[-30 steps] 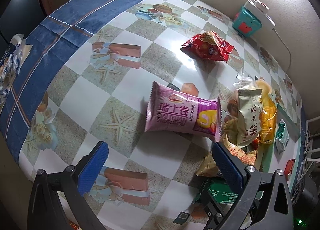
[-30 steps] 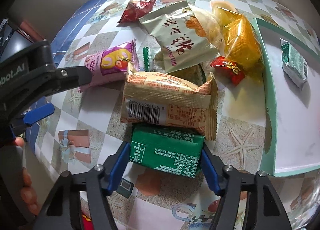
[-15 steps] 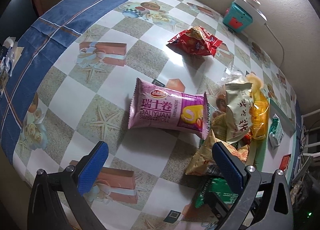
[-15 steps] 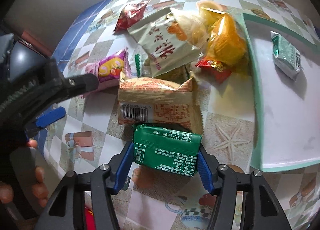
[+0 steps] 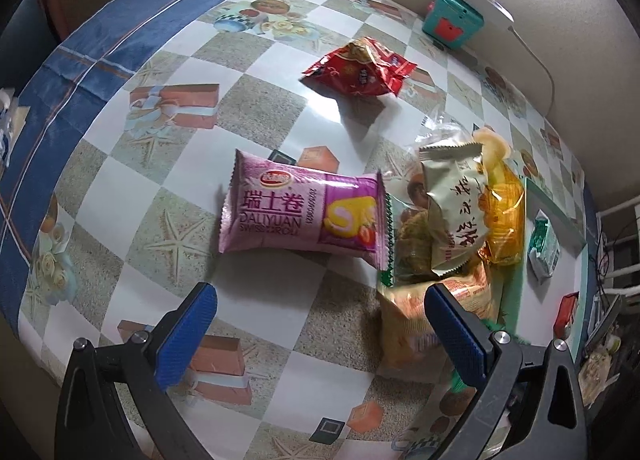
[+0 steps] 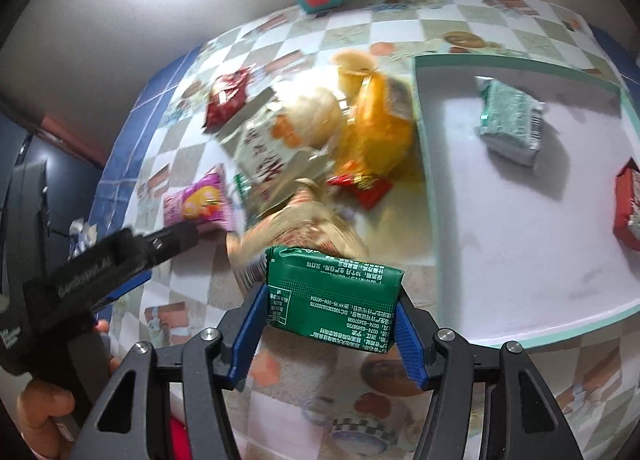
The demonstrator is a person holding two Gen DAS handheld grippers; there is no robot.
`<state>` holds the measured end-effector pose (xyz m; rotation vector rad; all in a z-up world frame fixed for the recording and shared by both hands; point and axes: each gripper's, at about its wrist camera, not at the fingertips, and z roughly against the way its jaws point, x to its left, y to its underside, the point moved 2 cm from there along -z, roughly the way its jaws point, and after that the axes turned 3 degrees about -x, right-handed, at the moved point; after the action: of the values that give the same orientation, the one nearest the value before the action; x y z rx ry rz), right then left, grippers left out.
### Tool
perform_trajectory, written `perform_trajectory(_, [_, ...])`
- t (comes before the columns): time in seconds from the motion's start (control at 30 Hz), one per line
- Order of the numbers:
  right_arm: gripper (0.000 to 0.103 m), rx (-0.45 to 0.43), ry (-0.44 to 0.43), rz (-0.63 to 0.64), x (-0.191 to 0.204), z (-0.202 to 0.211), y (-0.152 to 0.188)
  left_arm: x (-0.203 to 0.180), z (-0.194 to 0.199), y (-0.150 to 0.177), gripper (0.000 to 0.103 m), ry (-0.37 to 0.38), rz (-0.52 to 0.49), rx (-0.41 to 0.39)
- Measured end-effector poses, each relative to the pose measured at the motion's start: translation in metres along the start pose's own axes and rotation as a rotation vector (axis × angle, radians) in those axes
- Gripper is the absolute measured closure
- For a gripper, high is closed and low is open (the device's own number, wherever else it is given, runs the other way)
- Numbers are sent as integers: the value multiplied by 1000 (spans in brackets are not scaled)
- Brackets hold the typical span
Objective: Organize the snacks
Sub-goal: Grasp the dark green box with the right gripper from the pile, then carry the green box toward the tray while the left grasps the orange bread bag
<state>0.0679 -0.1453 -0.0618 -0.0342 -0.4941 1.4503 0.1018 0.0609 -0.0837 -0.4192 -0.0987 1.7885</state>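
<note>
Now the green pack is squeezed between the right gripper pads, likely to be carried to the tray, while the left gripper is held wide apart, empty.

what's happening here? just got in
A person is sorting snacks with two handheld grippers. The right gripper has just closed its fingers on a green packet and holds it clear of the snack pile, beside the white tray, which already holds two packets. The left gripper is open and empty above the pink Swiss roll pack.
</note>
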Motion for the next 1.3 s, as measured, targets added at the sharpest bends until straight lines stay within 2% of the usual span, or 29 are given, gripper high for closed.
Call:
perform_trajectory(0.33, [40, -65, 36, -134, -45, 14, -14, -33, -6, 7, 0, -11, -120, 18])
perform_trajectory(0.43, [40, -78, 40, -161, -53, 19, -16, -37, -11, 5, 0, -25, -109, 9])
perform_trajectory(0.53, [40, -89, 35, -178, -56, 20, -18, -36, -22, -1, 0, -74, -91, 4])
perform_trajectory(0.63, [40, -97, 34, -187, -56, 21, -20, -34, -36, -1, 0, -102, -85, 33])
perform_trajectory(0.7, [40, -101, 33, -190, -58, 22, -20, -33, -35, -1, 0, -85, -77, 40])
perform_trajectory(0.8, [40, -105, 26, -197, -60, 23, -21, -37, -20, -3, 0, -37, -87, -11])
perform_trajectory(0.9, [40, -113, 17, -211, -64, 26, -22, -56, -13, 1, 0, -24, -180, -26])
perform_trajectory(1.0, [40, -124, 11, -232, -70, 30, -23, -82, -22, 15, 0, -40, -316, 13])
perform_trajectory(1.07, [40, -132, 9, -251, -76, 33, -24, -98, -28, 26, 0, -75, -407, 30])
perform_trajectory(1.17, [40, -141, 9, -277, -84, 35, -25, -116, -29, 42, 0, -148, -541, 12])
perform_trajectory(1.27, [40, -145, 5, -294, -89, 37, -26, -132, -31, 53, 1, -208, -643, -14])
perform_trajectory(1.3, [40, -146, 2, -298, -90, 38, -26, -135, -32, 55, 4, -218, -662, -16])
